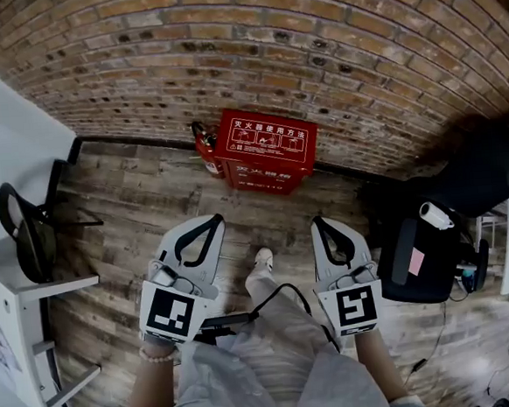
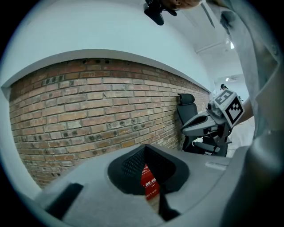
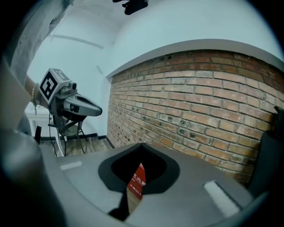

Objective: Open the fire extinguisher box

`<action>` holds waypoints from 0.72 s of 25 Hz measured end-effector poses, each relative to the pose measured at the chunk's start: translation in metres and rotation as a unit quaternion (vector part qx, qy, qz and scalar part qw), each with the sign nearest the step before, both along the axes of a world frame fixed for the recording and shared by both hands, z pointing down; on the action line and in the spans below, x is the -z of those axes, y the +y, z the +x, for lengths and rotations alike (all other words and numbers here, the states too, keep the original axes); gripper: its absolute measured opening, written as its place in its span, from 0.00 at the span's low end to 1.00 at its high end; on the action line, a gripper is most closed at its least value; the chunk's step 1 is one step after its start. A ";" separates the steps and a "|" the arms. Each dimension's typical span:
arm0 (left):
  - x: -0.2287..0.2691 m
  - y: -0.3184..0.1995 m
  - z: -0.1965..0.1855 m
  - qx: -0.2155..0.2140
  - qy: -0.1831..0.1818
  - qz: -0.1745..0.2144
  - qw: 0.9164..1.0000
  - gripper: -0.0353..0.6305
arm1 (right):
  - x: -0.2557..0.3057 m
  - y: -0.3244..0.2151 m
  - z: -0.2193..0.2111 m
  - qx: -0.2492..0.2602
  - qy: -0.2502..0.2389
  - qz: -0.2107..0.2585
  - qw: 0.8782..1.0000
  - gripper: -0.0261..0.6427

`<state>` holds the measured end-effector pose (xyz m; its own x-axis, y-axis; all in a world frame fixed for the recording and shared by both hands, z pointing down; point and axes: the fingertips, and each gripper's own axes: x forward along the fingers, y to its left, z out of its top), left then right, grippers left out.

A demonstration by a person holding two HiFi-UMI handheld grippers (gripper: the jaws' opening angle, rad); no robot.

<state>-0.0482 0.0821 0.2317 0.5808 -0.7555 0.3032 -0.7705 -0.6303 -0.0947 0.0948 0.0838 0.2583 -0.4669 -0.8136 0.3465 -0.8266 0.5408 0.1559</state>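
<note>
The red fire extinguisher box [image 1: 266, 149] stands on the wooden floor against the brick wall, its lid with white lettering closed. A red extinguisher [image 1: 204, 147] leans at its left side. My left gripper [image 1: 214, 218] and right gripper [image 1: 318, 223] hover side by side above the floor, well short of the box, both shut and empty. In the left gripper view only a red sliver of the box [image 2: 149, 181] shows through the slit between the shut jaws. The right gripper view likewise shows a narrow strip of the box [image 3: 137, 179].
A black office chair [image 1: 425, 246] stands at the right and another black chair [image 1: 28, 229] at the left beside a white desk [image 1: 7, 288]. The person's white shoe [image 1: 261, 259] is on the floor between the grippers. The brick wall [image 1: 313, 53] rises behind the box.
</note>
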 end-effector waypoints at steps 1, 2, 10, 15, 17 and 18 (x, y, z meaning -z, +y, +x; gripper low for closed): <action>0.000 -0.007 0.003 0.003 0.000 -0.002 1.000 0.05 | -0.001 -0.007 0.003 0.005 0.003 0.000 1.000 0.05; 0.001 -0.013 0.007 0.005 0.000 -0.002 1.000 0.05 | -0.002 -0.014 0.005 0.010 0.004 -0.001 1.000 0.05; 0.004 -0.044 0.023 0.010 -0.012 -0.004 1.000 0.05 | -0.005 -0.043 0.018 0.018 -0.016 -0.010 1.000 0.05; 0.001 -0.057 0.025 0.004 -0.018 -0.005 1.000 0.05 | -0.014 -0.050 0.015 0.025 -0.013 -0.021 0.999 0.05; -0.005 -0.061 0.025 0.002 -0.019 -0.013 1.000 0.05 | -0.018 -0.053 0.013 0.026 -0.022 -0.029 0.999 0.05; -0.009 -0.064 0.025 0.000 -0.020 -0.019 1.000 0.05 | -0.021 -0.055 0.011 0.029 -0.024 -0.033 0.999 0.05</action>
<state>-0.0230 0.0182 0.2404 0.5671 -0.7437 0.3540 -0.7672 -0.6334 -0.1016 0.1061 0.0288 0.2791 -0.5298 -0.7609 0.3746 -0.7991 0.5959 0.0801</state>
